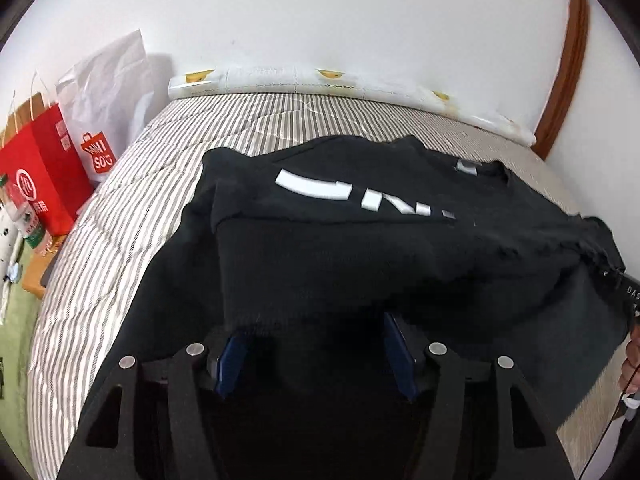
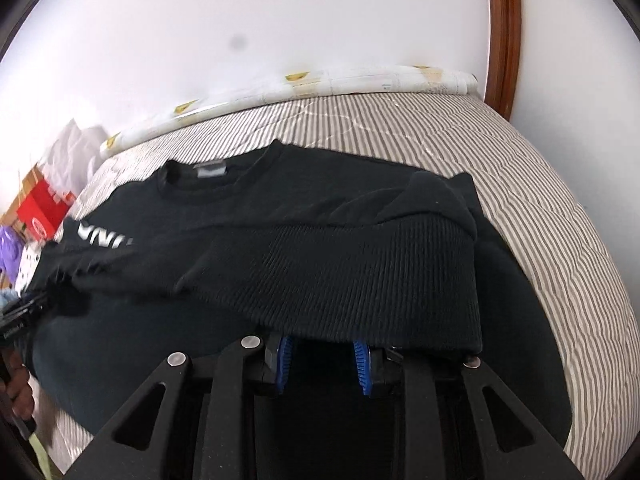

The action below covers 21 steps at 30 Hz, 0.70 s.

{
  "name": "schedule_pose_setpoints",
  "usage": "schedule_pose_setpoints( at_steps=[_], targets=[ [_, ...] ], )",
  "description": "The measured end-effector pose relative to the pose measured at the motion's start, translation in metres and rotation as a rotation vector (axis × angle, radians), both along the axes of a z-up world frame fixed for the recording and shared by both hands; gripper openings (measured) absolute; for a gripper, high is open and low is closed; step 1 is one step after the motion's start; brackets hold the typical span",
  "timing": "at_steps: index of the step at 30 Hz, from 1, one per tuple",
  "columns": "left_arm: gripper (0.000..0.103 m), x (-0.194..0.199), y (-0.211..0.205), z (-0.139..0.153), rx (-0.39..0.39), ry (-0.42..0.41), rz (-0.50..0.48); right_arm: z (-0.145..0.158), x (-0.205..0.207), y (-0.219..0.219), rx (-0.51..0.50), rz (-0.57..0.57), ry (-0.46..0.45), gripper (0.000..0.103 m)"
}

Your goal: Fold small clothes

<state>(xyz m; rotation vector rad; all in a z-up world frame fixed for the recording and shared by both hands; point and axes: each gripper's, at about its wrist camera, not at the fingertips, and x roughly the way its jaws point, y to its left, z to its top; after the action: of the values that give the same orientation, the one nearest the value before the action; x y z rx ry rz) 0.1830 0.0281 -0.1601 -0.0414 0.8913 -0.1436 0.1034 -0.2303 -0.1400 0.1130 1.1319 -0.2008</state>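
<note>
A black sweater (image 1: pixel 360 248) with white lettering (image 1: pixel 320 188) lies on the striped bed (image 1: pixel 100 280), its collar (image 2: pixel 212 170) toward the wall. Its ribbed bottom hem (image 2: pixel 360 272) is folded up over the chest. My left gripper (image 1: pixel 316 332) stands open and wide, its blue pads (image 1: pixel 230 364) apart and the hem's edge draped over the tips. My right gripper (image 2: pixel 322 344) is narrower, its tips hidden under the hem and shut on it. Each gripper shows at the edge of the other's view, with a hand (image 2: pixel 18 388) behind it.
Red paper bags (image 1: pixel 44 184) and a white shopping bag (image 1: pixel 96 120) stand on the floor left of the bed. A rolled white cover (image 1: pixel 320 80) lies along the wall. A wooden door frame (image 1: pixel 568 60) rises at the right. Striped bedding (image 2: pixel 560 240) shows around the sweater.
</note>
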Motion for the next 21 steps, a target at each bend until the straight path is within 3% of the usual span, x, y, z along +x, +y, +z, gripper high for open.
schedule_pose_setpoints(
  at_steps=[6,14,19,21],
  targets=[
    [0.057,0.036,0.005,0.012,-0.056,0.010,0.004,0.002,0.041,-0.014,0.029,-0.011,0.006,0.025],
    [0.057,0.084,0.009,0.034,-0.019,-0.031,0.053,-0.004,0.089,-0.035,-0.025,-0.060,0.029,0.029],
    [0.057,0.100,0.015,0.031,0.034,-0.024,0.068,-0.008,0.095,-0.052,-0.015,-0.062,0.012,0.053],
    [0.057,0.105,0.017,0.026,0.045,-0.011,0.071,-0.016,0.097,-0.056,-0.018,-0.063,0.037,0.053]
  ],
)
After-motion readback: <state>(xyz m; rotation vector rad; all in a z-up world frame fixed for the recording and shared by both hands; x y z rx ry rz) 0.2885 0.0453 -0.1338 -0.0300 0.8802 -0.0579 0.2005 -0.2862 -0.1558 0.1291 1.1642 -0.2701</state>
